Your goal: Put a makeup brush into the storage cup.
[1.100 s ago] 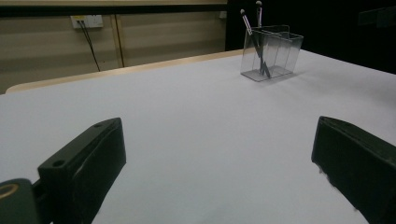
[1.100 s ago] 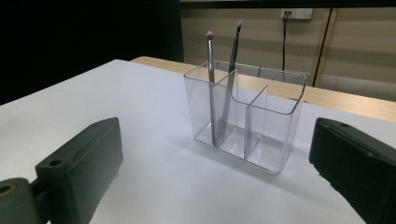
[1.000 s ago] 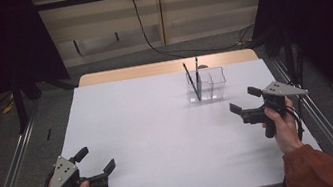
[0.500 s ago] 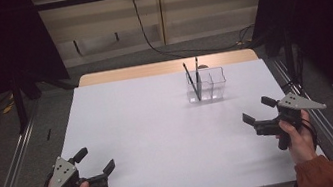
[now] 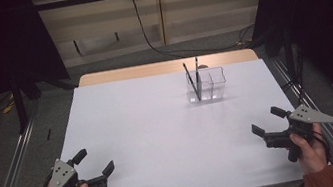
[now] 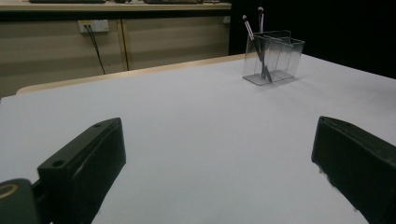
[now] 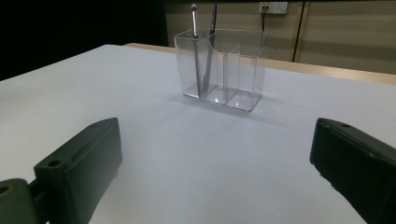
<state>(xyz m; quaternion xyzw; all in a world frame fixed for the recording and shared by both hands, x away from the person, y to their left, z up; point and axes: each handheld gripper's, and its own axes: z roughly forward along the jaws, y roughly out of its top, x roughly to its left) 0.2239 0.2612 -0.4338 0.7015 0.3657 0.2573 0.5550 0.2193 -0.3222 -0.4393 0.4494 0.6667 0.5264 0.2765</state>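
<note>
Clear organiser stands on the far right part of the white table, upright, divided into compartments. Two thin dark-handled brushes lean in one end compartment, the left one in the high view, tips above the rim, crossing each other.

Handling, as a judgement: the organiser looks like hard thin plastic, light, smooth and slippery; it will likely slide or tip if you nudge it. The brushes look stiff, slim and very light. Take one by the shaft just above the rim and lift straight up so it does not drag the box over.

Your left gripper sits low at the near left corner, jaws wide apart, holding nothing. Your right gripper is near the right edge, jaws likewise spread, empty. Both are well apart from the organiser.
</note>
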